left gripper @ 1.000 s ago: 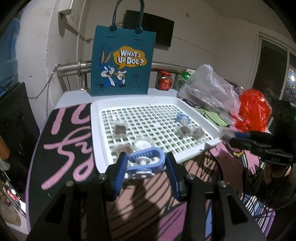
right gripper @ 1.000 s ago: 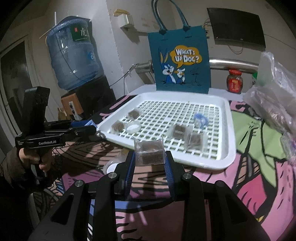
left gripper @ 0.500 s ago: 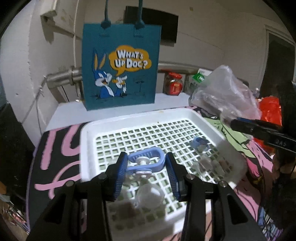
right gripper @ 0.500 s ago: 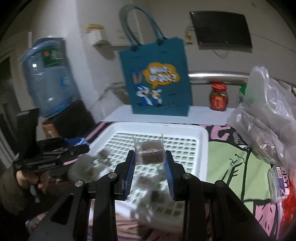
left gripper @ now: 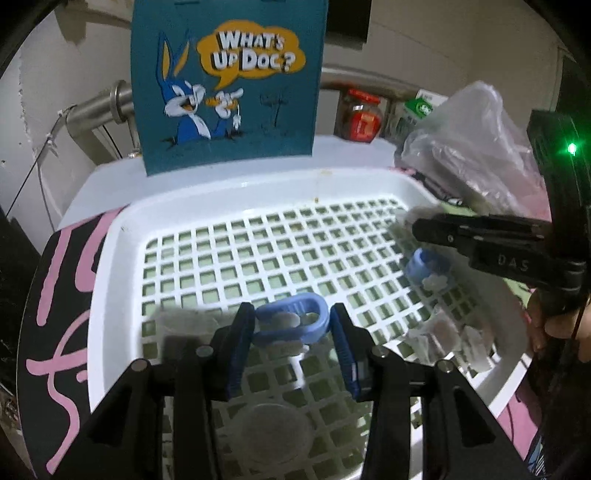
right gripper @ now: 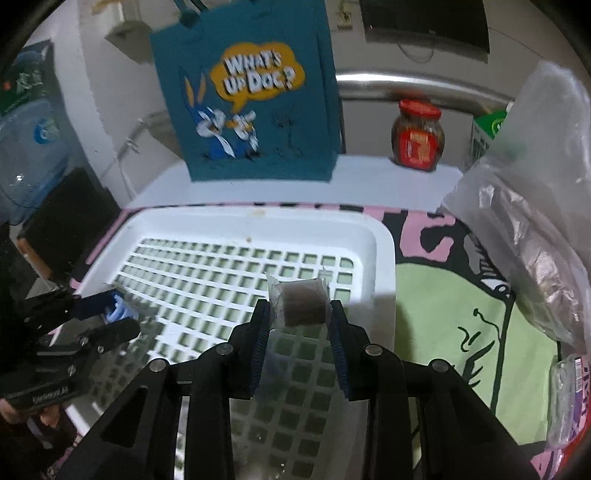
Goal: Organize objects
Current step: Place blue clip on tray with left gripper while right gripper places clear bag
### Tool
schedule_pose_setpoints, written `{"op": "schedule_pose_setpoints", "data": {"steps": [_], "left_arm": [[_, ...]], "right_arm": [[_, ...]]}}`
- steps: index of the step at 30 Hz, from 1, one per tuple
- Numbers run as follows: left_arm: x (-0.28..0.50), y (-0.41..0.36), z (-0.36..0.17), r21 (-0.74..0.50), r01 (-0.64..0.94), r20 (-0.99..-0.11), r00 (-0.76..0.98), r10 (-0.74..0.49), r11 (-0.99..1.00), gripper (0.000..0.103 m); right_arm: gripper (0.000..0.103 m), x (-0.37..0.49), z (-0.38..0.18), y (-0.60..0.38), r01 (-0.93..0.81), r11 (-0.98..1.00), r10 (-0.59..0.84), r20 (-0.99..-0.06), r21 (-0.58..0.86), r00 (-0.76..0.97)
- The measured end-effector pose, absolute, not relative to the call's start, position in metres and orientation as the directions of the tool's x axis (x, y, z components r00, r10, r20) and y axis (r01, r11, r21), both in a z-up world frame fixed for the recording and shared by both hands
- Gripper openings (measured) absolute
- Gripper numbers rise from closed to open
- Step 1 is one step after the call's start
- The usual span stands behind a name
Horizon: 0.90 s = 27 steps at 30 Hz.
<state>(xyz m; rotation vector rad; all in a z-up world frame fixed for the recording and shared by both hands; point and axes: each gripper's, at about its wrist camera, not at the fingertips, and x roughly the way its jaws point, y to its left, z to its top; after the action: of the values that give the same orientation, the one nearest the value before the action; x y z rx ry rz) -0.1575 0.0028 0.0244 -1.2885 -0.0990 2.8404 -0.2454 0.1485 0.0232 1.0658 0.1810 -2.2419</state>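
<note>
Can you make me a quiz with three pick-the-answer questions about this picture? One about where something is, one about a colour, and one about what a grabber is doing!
1. Where does the red-lidded jar stand?
A. in the tray
B. on the white shelf behind the tray
C. in the bag

2. What colour is the clip in the left gripper?
A. blue
B. red
C. green

3. What is the right gripper doing?
A. open, empty
B. squeezing a clear packet
C. holding the jar

Answers: B, it stands beside the cartoon bag; A, it looks light blue; B, the packet sits between its fingers above the white tray.

White wall (right gripper: 110, 55), black wall-mounted screen (right gripper: 424, 22).
</note>
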Motion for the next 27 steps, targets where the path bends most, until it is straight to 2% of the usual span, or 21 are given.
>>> {"op": "schedule_pose_setpoints", "data": {"steps": [4, 6, 7, 12, 20, 24, 27], "left_arm": [[-0.164, 0.001, 0.021, -0.101, 0.006, -0.787, -0.612, 0.077, -0.995, 0.043], [-0.162, -0.001, 0.024, -0.117, 0.007, -0.782, -0.618, 0.088, -0.993, 0.056], [-0.159, -0.004, 0.027, -0.140, 0.007, -0.776, -0.622, 0.105, -0.990, 0.064], [-0.139, -0.014, 0.054, -0.182, 0.002, -0.715, -0.686, 0.131, -0.983, 0.065], [-0.074, -0.023, 0.100, -0.166, 0.012, -0.591, -0.802, 0.089, -0.986, 0.066], [-0.044, -0.023, 0.100, -0.182, 0.032, -0.580, -0.811, 0.081, -0.983, 0.066], [-0.028, -0.018, 0.090, -0.173, 0.033, -0.598, -0.798, 0.078, -0.984, 0.066]], "right_arm": [[0.037, -0.247, 0.024, 0.149, 0.597, -0.787, -0.494, -0.740, 0.158, -0.456], [0.051, -0.244, 0.031, 0.155, 0.576, -0.797, -0.504, -0.726, 0.183, -0.468], [0.054, -0.241, 0.035, 0.157, 0.571, -0.797, -0.517, -0.713, 0.198, -0.474], [0.068, -0.212, 0.071, 0.175, 0.586, -0.777, -0.581, -0.620, 0.229, -0.528], [0.079, -0.142, 0.125, 0.210, 0.663, -0.709, -0.686, -0.448, 0.238, -0.573], [0.086, -0.106, 0.135, 0.223, 0.698, -0.680, -0.721, -0.380, 0.227, -0.579], [0.087, -0.086, 0.129, 0.227, 0.706, -0.675, -0.725, -0.368, 0.214, -0.582]]}}
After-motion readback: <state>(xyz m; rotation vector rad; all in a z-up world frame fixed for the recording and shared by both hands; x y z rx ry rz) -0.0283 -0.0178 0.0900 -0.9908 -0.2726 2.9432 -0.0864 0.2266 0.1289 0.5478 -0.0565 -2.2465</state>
